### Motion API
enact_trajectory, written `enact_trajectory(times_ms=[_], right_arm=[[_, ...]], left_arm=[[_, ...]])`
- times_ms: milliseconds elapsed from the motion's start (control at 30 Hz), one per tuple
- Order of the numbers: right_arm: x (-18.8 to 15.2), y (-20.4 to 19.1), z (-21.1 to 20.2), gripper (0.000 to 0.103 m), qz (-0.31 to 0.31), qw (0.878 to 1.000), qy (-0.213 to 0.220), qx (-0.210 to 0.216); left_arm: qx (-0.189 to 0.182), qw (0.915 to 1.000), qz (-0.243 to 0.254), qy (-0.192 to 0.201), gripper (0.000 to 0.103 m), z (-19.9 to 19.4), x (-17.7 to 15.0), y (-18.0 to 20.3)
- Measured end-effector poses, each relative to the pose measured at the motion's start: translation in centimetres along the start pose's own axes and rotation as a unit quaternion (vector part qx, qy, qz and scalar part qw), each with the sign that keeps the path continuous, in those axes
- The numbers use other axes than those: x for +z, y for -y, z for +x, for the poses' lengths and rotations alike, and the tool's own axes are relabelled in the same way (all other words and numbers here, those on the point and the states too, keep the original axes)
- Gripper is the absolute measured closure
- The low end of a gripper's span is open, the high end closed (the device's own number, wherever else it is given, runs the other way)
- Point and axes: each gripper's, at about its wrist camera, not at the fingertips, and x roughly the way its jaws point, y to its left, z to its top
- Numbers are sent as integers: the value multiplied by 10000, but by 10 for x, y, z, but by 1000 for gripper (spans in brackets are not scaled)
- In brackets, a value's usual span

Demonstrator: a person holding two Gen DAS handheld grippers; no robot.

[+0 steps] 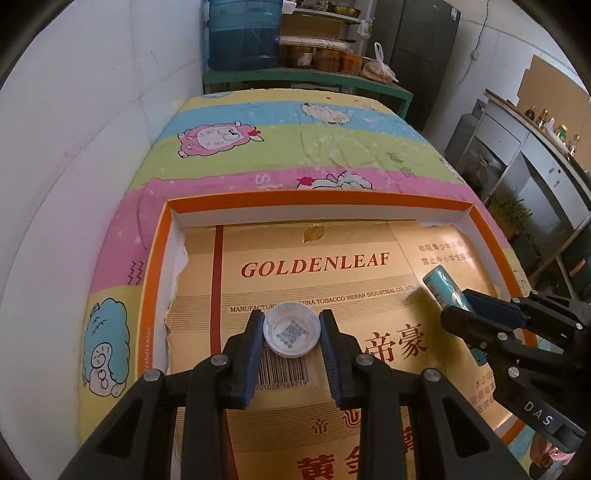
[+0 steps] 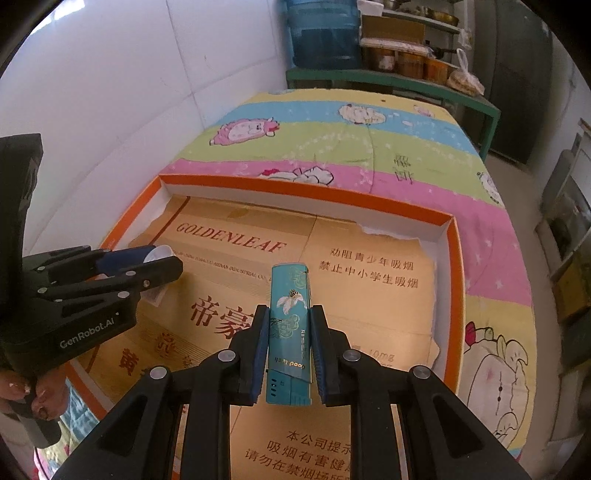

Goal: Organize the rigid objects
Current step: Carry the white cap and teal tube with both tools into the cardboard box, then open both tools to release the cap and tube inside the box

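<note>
Now we pinch a white bottle cap [image 1: 291, 329] in our left gripper [image 1: 291, 325], and our right gripper [image 2: 287, 325] clamps a teal lighter [image 2: 290, 332]. Both hang above the gold cardboard [image 1: 314, 258] lining the orange-rimmed box lid [image 1: 317, 197] on the bed [image 1: 295, 147].

White plastic cap [image 1: 291, 329], glossy teal lighter [image 2: 290, 325], matt cardboard liner [image 1: 314, 266], cloth bedsheet [image 1: 295, 147].

Inside the orange-rimmed tray [image 1: 155, 266]: one sheet of gold cardboard [image 1: 314, 266] lining its floor, one white bottle cap [image 1: 291, 329] above that, and one teal lighter [image 2: 290, 325] (each clamped in one of two grippers). Beyond the tray, one blue water jug [image 1: 242, 35].
</note>
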Motion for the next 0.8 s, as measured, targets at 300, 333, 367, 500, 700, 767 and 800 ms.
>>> enact_trajectory(times_ms=[300,333,367,500,700,767,800], right_arm=[[-3,2,7,81,53,9999,-94,6],[-3,3,7,80,67,9999,-99,14],[-3,3,7,80,80,9999,-100,25],[-4,3,6,76,102,9999,-88,20],[-9,5,-6,72,226,9997,107,-48],[-11,5,-11,72,278,9995,173,-44],[-13,4,-15,72,294,9993,212,-54]], left_arm=[[-414,9990,171,81,61,4,-4,-5],[-420,9988,239,77,57,4,-5,-3],[-359,9989,295,69,53,4,-5,0],[-158,9989,449,46,45,5,-7,6],[-267,9989,288,238,41,-7,-11,-1],[-299,9987,293,277,35,-13,-14,-1],[-323,9986,297,293,35,-15,-16,-1]])
